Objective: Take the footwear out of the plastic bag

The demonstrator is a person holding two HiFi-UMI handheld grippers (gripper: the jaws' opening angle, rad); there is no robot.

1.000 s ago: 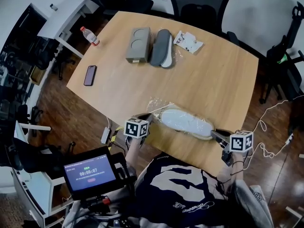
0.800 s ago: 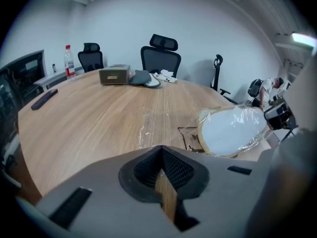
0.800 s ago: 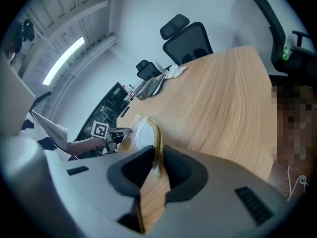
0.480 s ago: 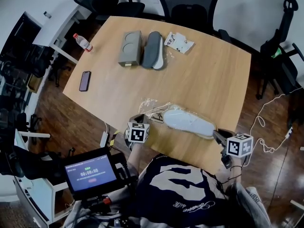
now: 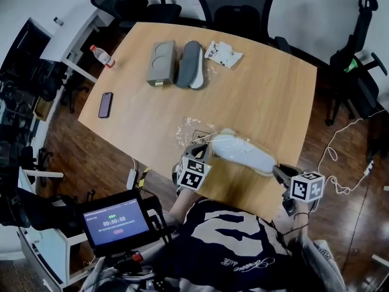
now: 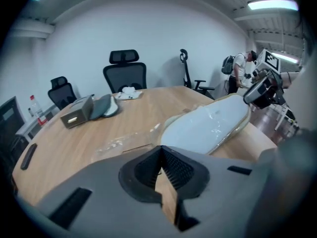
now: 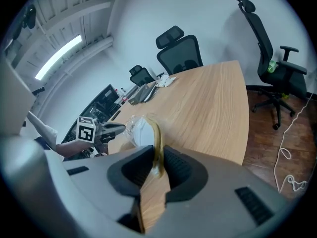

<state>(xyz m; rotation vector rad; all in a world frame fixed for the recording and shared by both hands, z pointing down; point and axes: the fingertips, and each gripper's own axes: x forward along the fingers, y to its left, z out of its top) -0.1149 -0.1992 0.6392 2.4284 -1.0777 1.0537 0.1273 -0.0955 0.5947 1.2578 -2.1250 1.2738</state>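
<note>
A person stands at the near edge of a wooden table (image 5: 267, 90) with a gripper in each hand. A pale shoe (image 5: 240, 152) lies inside a clear plastic bag (image 6: 121, 144) close to that near edge, with loose film from the bag spread on the wood toward the table's middle. The right gripper (image 7: 157, 155) is clamped on the thin yellowish rim at one end of the shoe. The left gripper (image 6: 159, 150) sits at the shoe's other end with its jaws pressed together. Whether any film is caught between them cannot be made out.

Several things could go wrong. The right grip is on a narrow rim, so a firm pull may let the shoe slip free. Because the shoe lies so near the edge, a slip could send it to the floor. If the right jaws also trap bag film, pulling the bag away would likely stretch or tear it instead of freeing the shoe. If the left jaws hold nothing, their pull moves nothing.
</note>
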